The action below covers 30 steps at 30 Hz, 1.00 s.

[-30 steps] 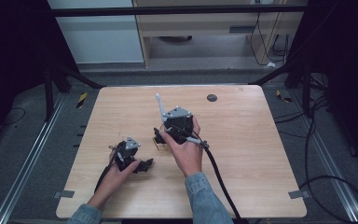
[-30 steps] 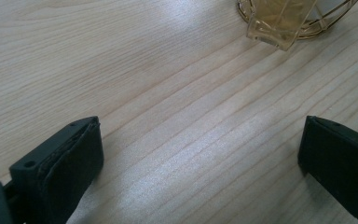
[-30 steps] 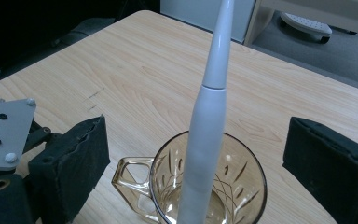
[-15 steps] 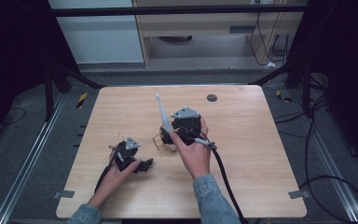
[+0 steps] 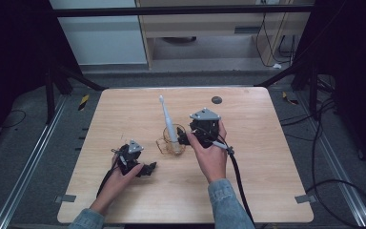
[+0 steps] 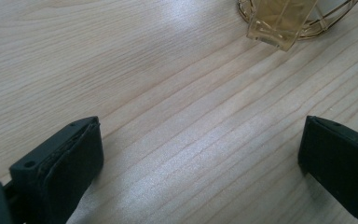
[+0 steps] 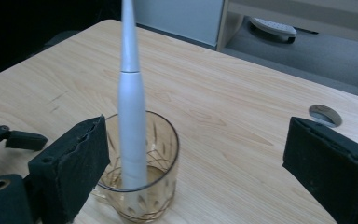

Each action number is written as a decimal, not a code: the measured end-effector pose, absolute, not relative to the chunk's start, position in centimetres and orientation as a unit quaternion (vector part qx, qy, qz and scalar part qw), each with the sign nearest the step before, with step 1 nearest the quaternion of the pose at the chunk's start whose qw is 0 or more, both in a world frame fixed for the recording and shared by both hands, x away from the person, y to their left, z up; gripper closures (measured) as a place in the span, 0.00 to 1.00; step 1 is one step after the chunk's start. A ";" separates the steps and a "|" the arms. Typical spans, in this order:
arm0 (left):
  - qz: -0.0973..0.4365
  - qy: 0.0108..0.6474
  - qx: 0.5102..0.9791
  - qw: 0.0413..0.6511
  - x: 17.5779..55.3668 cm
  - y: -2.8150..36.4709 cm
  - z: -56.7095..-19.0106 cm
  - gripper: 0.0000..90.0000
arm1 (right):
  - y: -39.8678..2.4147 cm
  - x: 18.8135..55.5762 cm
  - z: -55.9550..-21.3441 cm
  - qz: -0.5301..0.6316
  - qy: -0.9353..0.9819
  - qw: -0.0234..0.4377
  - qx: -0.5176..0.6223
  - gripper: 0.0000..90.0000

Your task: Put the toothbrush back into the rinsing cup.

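Right gripper view: right claw spread wide, empty, beside the toothbrush cup.

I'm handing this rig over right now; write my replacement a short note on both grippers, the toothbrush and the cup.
Right gripper: open, empty, jaws standing just beside the amber glass cup.
Left gripper: open, empty, low over the table, nearer the person than the cup.
Done: the white electric toothbrush stands in the cup, leaning on its rim.
Left: probably only backing the right gripper away without knocking the cup.
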<state>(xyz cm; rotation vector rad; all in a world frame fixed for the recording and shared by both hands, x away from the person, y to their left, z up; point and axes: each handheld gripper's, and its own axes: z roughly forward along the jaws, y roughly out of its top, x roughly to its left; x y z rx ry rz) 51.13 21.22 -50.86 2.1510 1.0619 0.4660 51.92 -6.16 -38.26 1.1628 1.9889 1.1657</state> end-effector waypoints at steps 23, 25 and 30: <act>0.179 0.407 0.828 0.341 51.1 21.2 -50.8 0.00 | -12.2 52.5 -41.1 0.408 0.715 0.292 0.486 0.09; 0.179 0.407 0.828 0.340 51.1 21.2 -50.8 0.00 | -12.5 52.5 -41.4 0.406 0.714 0.291 0.491 0.09; 0.179 0.407 0.828 0.340 51.1 21.2 -50.8 0.00 | -13.2 52.7 -42.1 0.397 0.714 0.289 0.499 0.09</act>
